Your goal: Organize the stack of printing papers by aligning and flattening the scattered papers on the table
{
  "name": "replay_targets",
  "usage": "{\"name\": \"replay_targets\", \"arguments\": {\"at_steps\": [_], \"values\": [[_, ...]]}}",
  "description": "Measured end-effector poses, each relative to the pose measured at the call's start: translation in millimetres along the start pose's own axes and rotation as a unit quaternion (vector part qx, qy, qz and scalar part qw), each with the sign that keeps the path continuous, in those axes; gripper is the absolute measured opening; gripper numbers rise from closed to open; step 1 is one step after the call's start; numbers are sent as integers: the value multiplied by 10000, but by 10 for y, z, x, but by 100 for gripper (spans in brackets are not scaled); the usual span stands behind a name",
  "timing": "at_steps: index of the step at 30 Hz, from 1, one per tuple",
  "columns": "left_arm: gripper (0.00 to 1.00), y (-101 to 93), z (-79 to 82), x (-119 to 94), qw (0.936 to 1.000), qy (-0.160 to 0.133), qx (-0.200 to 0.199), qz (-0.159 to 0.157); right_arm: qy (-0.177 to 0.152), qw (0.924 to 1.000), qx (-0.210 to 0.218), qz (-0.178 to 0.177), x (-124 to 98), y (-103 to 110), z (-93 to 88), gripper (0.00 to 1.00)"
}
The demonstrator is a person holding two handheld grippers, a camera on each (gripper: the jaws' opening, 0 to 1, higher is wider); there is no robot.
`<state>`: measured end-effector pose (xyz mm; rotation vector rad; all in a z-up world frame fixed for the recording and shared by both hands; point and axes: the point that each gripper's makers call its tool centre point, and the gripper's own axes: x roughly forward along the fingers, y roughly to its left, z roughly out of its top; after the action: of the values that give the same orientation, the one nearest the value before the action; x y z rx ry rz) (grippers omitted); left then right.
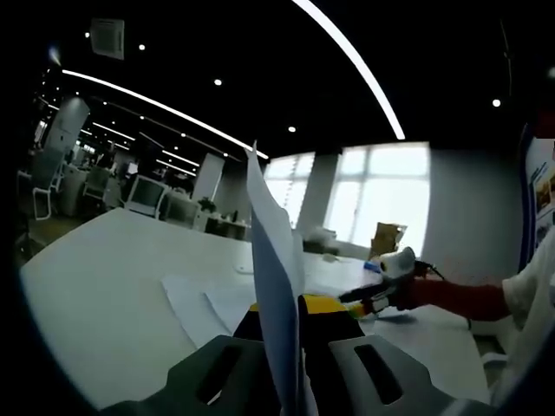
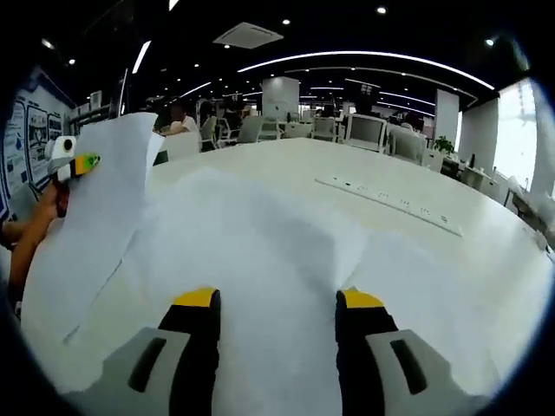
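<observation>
Left gripper (image 1: 290, 316) jaws pinched tight on a paper sheet (image 1: 276, 286), held upright on edge, lifted above the white table (image 1: 95, 286) and the scattered papers (image 1: 208, 303) lying flat beyond. Right gripper (image 2: 276, 303) jaws spread wide, holding nothing, hovering low over papers spread flat on the table.

Thin white matt paper sheets (image 1: 273, 260) lie smooth on a pale, faintly glossy table (image 2: 347, 173), beside grey plastic yellow-tipped jaws.
</observation>
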<state>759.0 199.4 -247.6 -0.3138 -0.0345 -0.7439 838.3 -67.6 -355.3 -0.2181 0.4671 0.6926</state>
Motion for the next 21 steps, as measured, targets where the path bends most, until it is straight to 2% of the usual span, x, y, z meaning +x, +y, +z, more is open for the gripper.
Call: {"name": "replay_targets", "arguments": {"at_steps": [4,11,16,18,21], "values": [[6,2,-5,2,10000,7,0,5,-129,9993,-330,-95,-5,27,45,45],[6,-12,-6,-1,10000,2,7,-2,-36,9947,-928,-432,-43,26,115,46],[6,-36,-9,-4,10000,-5,22,-10,119,9963,-523,-673,-57,-41,89,49],[6,-42,-10,-4,10000,-7,20,-16,182,9978,-159,-611,-53,-32,50,48],[6,-46,-9,-5,10000,-10,19,-19,204,9979,82,-608,-50,-74,32,49]]}}
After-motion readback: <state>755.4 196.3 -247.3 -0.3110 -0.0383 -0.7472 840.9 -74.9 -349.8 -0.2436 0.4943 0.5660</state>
